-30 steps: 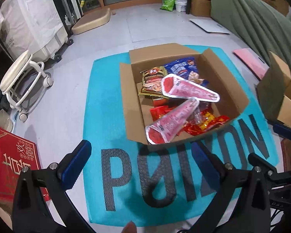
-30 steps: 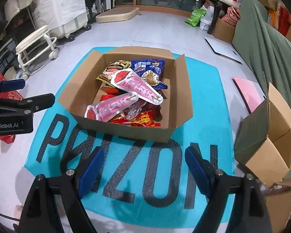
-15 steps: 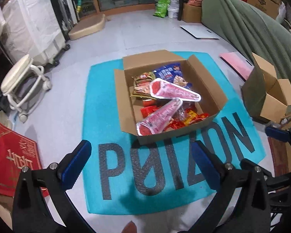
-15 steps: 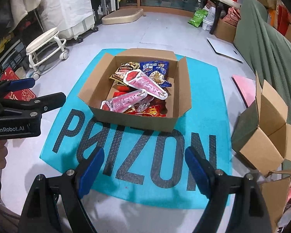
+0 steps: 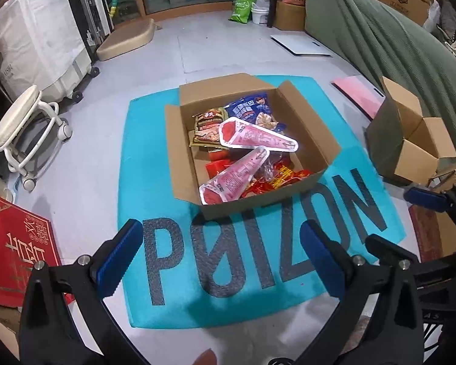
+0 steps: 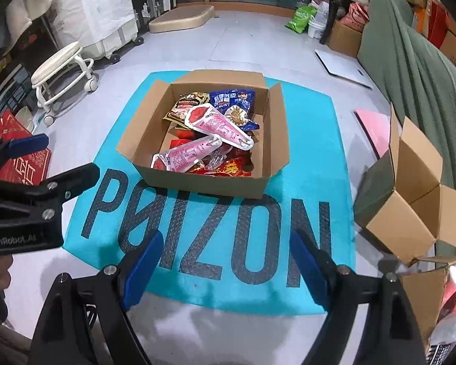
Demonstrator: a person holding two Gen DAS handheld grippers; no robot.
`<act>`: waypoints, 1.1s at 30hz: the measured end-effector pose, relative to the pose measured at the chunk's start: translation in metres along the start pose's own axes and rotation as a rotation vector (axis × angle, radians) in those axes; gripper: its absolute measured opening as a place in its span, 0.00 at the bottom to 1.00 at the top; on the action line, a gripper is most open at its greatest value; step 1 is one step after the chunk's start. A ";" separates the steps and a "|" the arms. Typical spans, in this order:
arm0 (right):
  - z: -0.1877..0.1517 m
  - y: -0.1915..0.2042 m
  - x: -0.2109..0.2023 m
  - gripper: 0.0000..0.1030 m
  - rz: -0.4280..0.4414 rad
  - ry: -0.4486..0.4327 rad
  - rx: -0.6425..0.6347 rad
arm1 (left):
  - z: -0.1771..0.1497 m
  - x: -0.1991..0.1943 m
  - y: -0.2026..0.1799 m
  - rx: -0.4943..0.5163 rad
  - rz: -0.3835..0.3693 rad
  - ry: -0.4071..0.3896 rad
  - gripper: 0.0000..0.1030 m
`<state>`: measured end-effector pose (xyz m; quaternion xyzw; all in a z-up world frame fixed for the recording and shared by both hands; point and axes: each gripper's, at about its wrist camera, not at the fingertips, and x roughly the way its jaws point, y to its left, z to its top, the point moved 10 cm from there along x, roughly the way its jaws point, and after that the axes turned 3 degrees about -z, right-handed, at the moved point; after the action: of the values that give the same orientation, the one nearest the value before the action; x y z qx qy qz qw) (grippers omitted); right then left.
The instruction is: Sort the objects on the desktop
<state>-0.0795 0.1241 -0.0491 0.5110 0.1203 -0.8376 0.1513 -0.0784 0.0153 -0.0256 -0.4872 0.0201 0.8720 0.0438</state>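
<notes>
Starting at my far left, a red printed bag [image 5: 13,243] lies flat on the grey floor, and behind it stands a white stool on castors [image 5: 27,130]. My left gripper [image 5: 220,257] hangs above the near end of the turquoise mat [image 5: 143,158] with its blue pads spread wide and nothing between them; from the right wrist camera I see it side-on at the left edge, black with blue tips. The mat carries large dark letters, and both pairs of tongs sit over that lettering.

In the middle of the mat stands the open cardboard box [image 5: 182,167], flaps up, well apart from either gripper. Inside it I see a brown snack packet [image 5: 208,123] at the far left corner, a blue snack bag [image 5: 249,108] beside it at the back, and two pink cone-shaped packs, the upper pink pack [image 5: 255,137] lying across the lower pink pack [image 5: 235,178]. Under them are red and yellow wrappers [image 5: 276,176]; I cannot tell how many, as they are crumpled together.

My right gripper [image 6: 226,263] likewise stands open and empty, its pads framing bare mat.

Further right, off the mat, a second cardboard box [image 6: 410,194] lies tipped on its side with flaps splayed, beside a green draped cloth [image 6: 416,70].
</notes>
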 end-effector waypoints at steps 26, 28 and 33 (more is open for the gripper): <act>0.003 -0.001 -0.003 0.84 -0.003 -0.005 0.029 | -0.010 0.000 -0.004 -0.003 -0.023 0.044 1.00; 0.004 -0.001 -0.002 0.84 -0.006 -0.007 0.031 | -0.011 0.000 -0.004 -0.003 -0.020 0.045 1.00; 0.005 -0.002 -0.002 0.84 -0.016 -0.008 0.030 | -0.013 0.000 -0.004 0.004 -0.015 0.051 1.00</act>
<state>-0.0837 0.1241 -0.0453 0.5087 0.1110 -0.8426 0.1375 -0.0674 0.0186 -0.0325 -0.5091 0.0195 0.8590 0.0508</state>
